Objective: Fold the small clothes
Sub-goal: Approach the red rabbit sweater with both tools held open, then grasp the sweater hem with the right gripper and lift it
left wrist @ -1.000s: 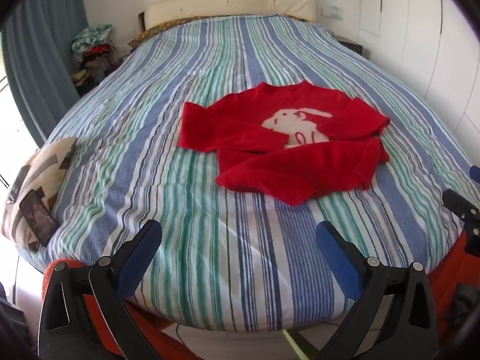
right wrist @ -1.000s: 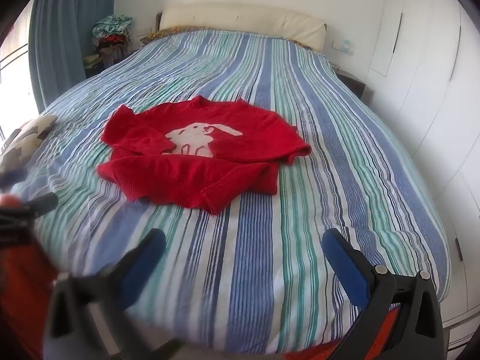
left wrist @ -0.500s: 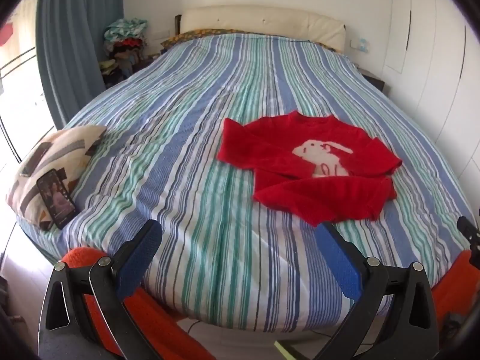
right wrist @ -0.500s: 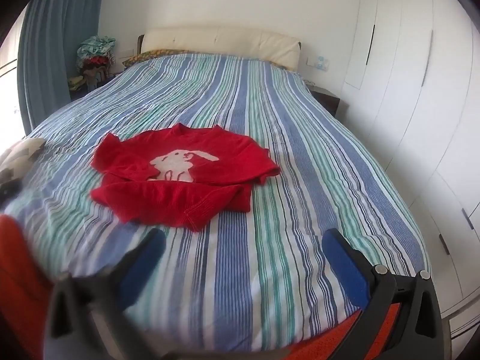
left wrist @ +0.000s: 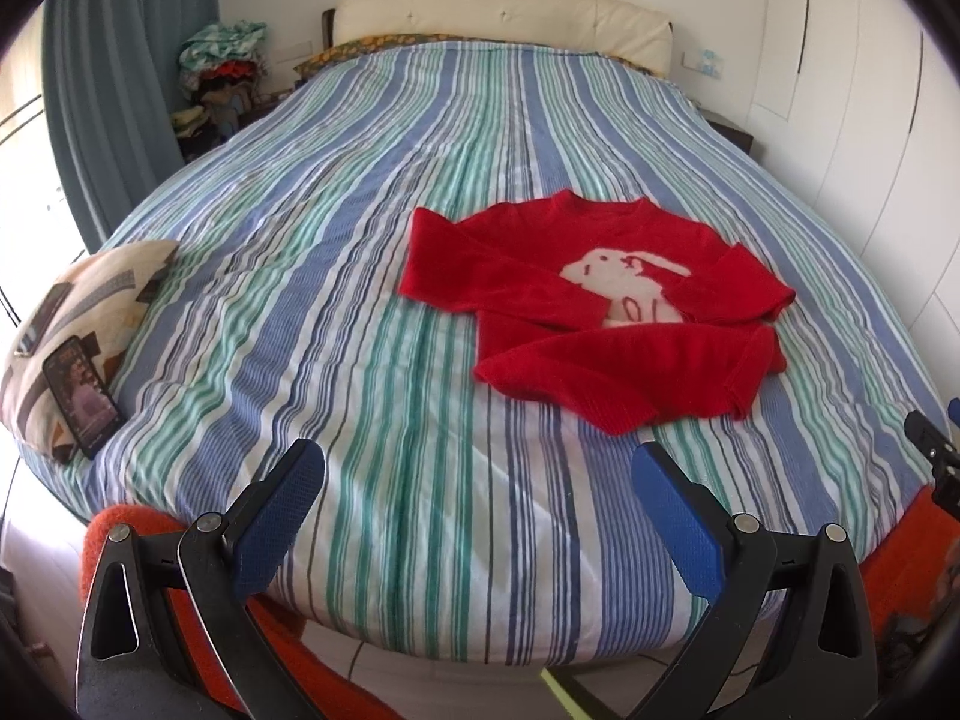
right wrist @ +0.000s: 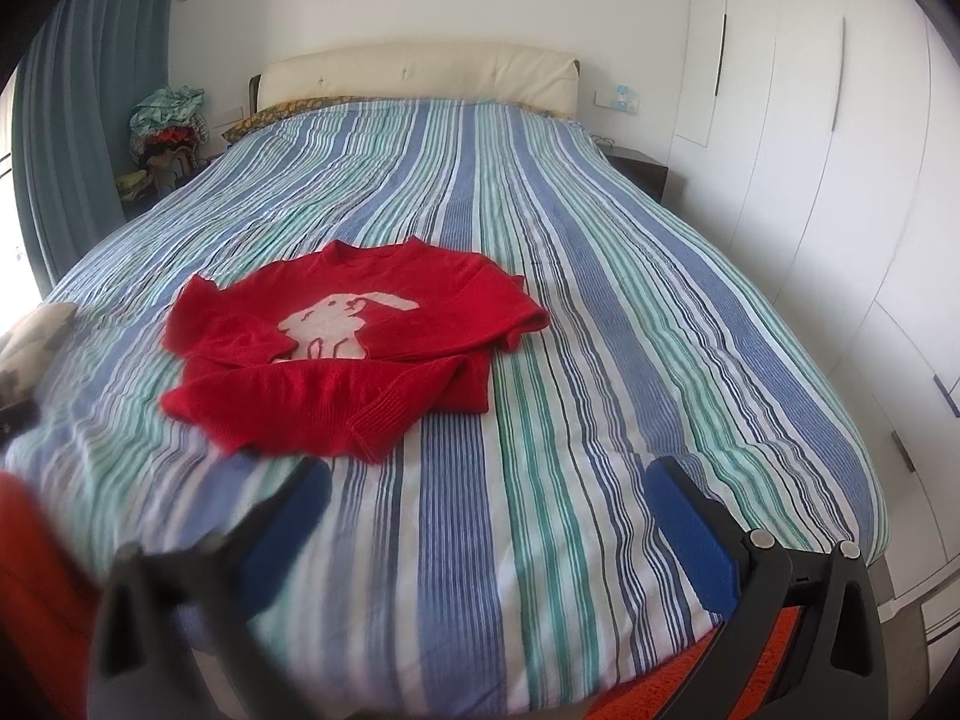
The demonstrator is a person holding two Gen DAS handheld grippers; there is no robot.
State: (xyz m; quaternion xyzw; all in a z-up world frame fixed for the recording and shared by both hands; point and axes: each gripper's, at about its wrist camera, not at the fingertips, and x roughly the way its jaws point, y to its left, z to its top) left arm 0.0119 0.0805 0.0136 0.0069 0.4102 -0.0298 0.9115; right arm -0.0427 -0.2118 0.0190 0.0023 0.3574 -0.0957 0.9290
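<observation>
A small red sweater (left wrist: 600,306) with a white rabbit on its chest lies on the striped bed (left wrist: 372,300), sleeves crossed over the front and the bottom hem folded up. In the right wrist view the same sweater (right wrist: 342,348) sits left of centre. My left gripper (left wrist: 477,480) hangs open over the foot of the bed, well short of the sweater and to its left. My right gripper (right wrist: 489,492) is open too, over the bed's foot (right wrist: 600,360), to the right of the sweater. Neither holds anything.
A patterned cushion (left wrist: 78,324) with a phone (left wrist: 84,396) on it lies at the bed's left edge. White wardrobe doors (right wrist: 840,180) run along the right side. A pile of clothes (left wrist: 222,66) and a blue curtain (left wrist: 126,60) stand at the back left. Orange fabric (right wrist: 690,684) shows below the bed's foot.
Both grippers have drawn back from the sweater and risen, so the bed looks farther away. The sweater lies as it did. Both stay open.
</observation>
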